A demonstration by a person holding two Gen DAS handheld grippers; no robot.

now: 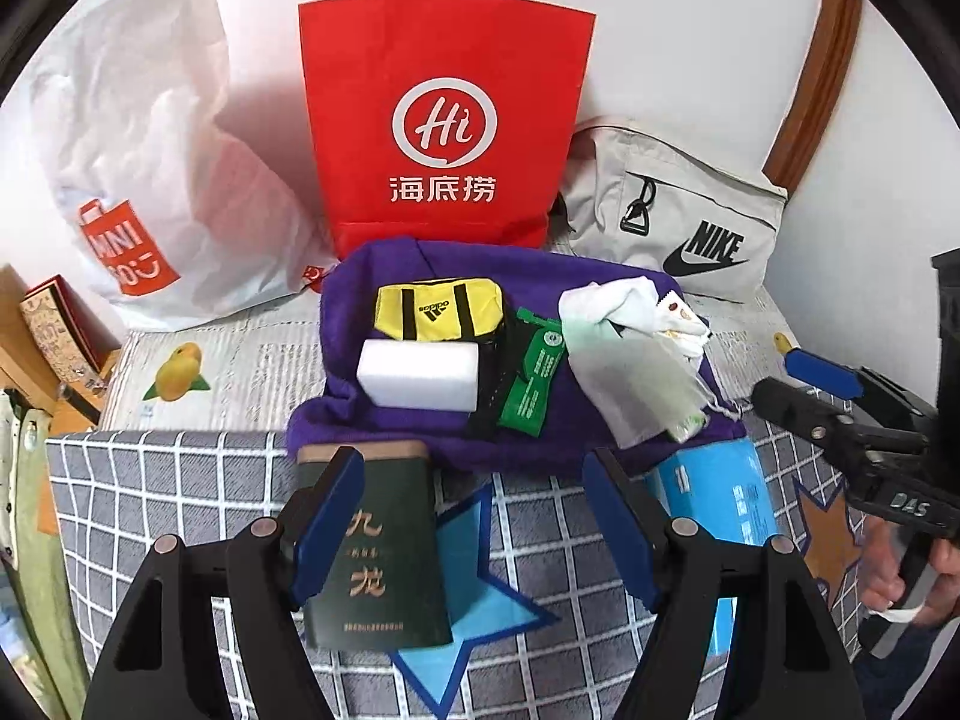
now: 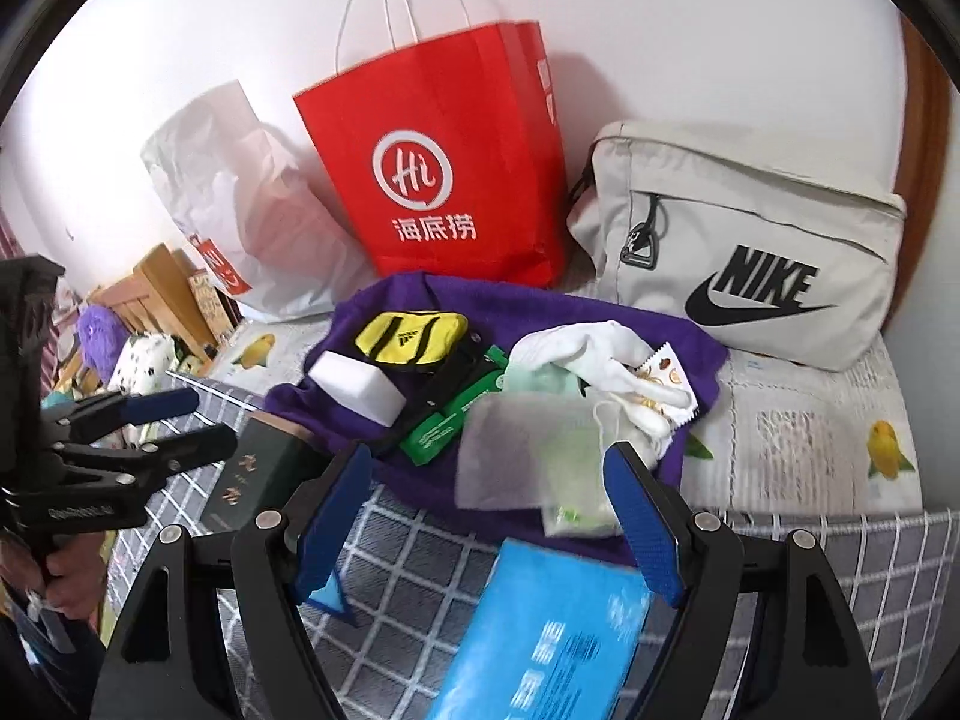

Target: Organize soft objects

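My left gripper (image 1: 474,510) stood with its jaws wide and nothing clamped; the dark green box (image 1: 375,546) lay on the checked cover (image 1: 180,480) behind its left finger, lower centre of the frame. My right gripper (image 2: 489,516) was just as wide apart and empty, with the blue packet (image 2: 540,636) lying below it at the bottom centre. The soft things sat mid-frame on the purple towel (image 1: 354,300): a yellow pouch (image 1: 438,306), a white foam block (image 1: 420,372) touching it, a green packet (image 1: 534,384) beside them, and white cloth (image 1: 624,312) over a translucent bag (image 1: 636,390). Behind stood a red paper bag (image 1: 444,120), a white plastic bag (image 1: 150,150) and a grey bag (image 1: 678,210).
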